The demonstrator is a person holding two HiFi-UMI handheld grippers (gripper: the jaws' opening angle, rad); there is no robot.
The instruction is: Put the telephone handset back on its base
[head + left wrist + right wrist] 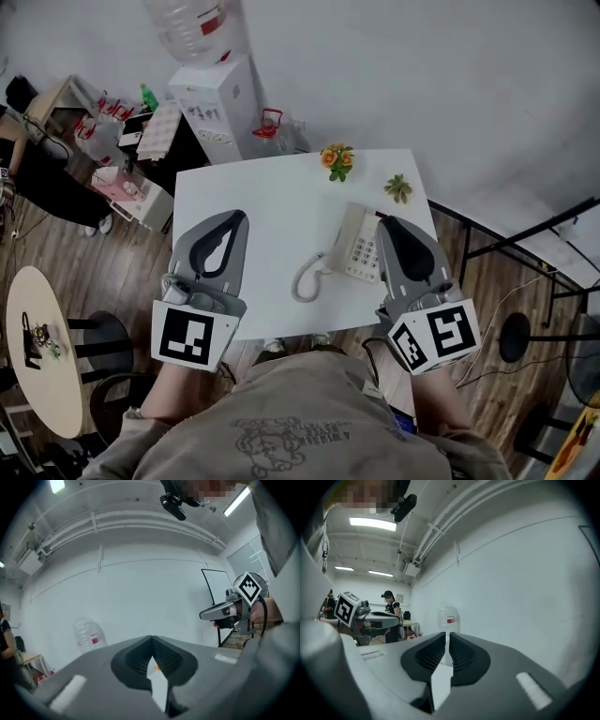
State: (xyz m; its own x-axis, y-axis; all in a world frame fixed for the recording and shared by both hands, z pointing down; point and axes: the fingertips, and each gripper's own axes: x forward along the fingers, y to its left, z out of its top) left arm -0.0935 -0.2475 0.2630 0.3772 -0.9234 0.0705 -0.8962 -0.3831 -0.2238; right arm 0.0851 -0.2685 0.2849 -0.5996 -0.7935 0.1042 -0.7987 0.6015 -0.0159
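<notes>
Nearest, both grippers hover above the table's (262, 197) front edge. Left gripper (234, 217) jaws pressed together, nothing between them. Right gripper (384, 223) jaws nearly touching, only a thin slit, also empty; it hangs over the phone's (359, 246) right side. Handset (343, 232) seems to lie along the phone's left edge; can't tell if it's seated. Cord (307, 279) coils toward the front edge. Farther back: flowers (337, 160), then a water dispenser (220, 103).

Risks: jaws need spreading first. Coming down closed would shove the phone. The cord could snag or drag the light base. A smooth handset may slip from a shallow pinch.
</notes>
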